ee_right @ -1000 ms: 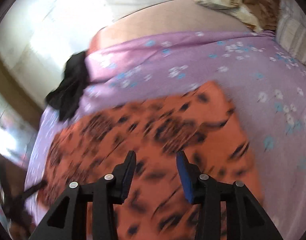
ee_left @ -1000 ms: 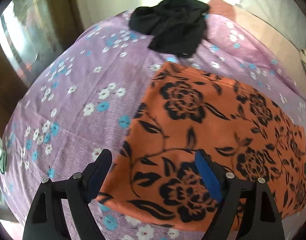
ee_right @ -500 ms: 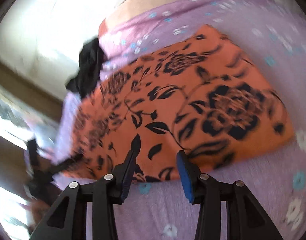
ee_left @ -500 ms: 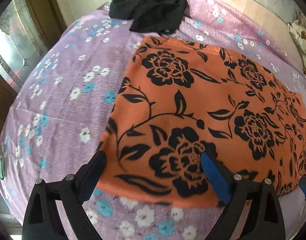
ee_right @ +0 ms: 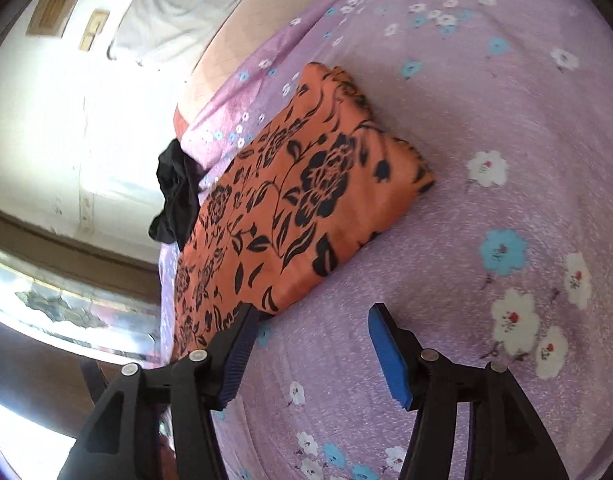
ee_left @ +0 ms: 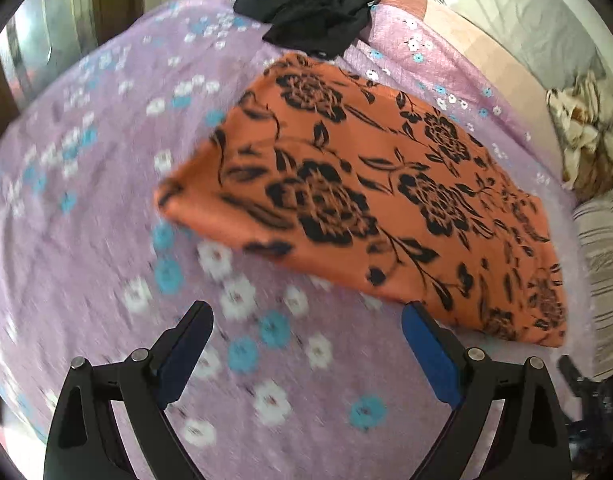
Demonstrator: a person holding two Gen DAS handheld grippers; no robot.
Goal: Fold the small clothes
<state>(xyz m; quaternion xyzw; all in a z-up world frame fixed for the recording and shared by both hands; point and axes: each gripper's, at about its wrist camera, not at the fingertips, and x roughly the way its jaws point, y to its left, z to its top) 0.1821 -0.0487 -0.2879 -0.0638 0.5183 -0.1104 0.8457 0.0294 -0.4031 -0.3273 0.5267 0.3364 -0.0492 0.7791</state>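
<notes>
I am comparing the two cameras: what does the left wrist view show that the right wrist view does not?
Only the left wrist view shows the crumpled brown-and-cream patterned cloth and the grey striped fabric at the right edge. Only the right wrist view shows two framed pictures on the white wall. Both show the folded orange garment with black flowers, the crumpled black garment and the purple flowered bedsheet.

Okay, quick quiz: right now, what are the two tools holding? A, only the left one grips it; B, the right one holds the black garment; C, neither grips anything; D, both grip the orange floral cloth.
C: the left tool and right tool both gape open over the purple bedsheet, while the orange floral cloth lies flat.
</notes>
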